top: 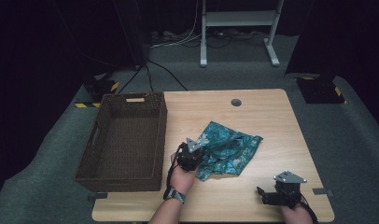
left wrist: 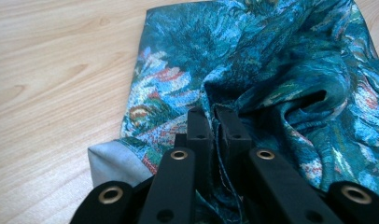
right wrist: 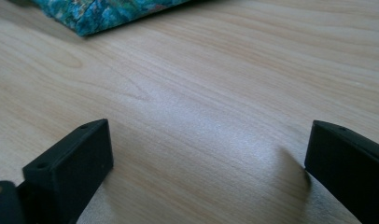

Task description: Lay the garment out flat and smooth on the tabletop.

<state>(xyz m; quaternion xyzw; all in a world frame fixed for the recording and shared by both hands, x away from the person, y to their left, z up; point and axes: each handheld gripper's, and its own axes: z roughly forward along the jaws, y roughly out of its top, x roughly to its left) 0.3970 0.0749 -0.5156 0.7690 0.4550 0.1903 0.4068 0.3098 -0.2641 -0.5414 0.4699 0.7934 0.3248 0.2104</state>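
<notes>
From the high view, a light wooden table (top: 271, 116) carries a crumpled teal cloth with a leafy woven pattern (top: 229, 149), lying near the table's middle. The left gripper (top: 197, 156) sits on the cloth's near-left edge, touching the fabric, with a hand (top: 180, 179) wearing a wristwatch behind it. A dark brown woven rectangular basket (top: 103, 140) stands on the left part of the table, just beside that hand and apart from the cloth. The right gripper (top: 267, 195) rests low over the bare near-right corner of the table, well apart from the cloth.

In the left gripper view, the two black jaws stand nearly together and pinch a raised fold of the teal cloth (left wrist: 271, 70) between their tips, at the left gripper (left wrist: 213, 119). The fabric bunches into creases around the pinch, and a pale grey underside of the cloth shows at a turned-over corner, lying flat on the wooden table (left wrist: 52, 70).

In the right gripper view, the jaws of the right gripper (right wrist: 206, 149) stand wide apart with only bare wooden table (right wrist: 201, 93) between them. A corner of the teal cloth (right wrist: 99, 11) lies farther off at the top edge.
</notes>
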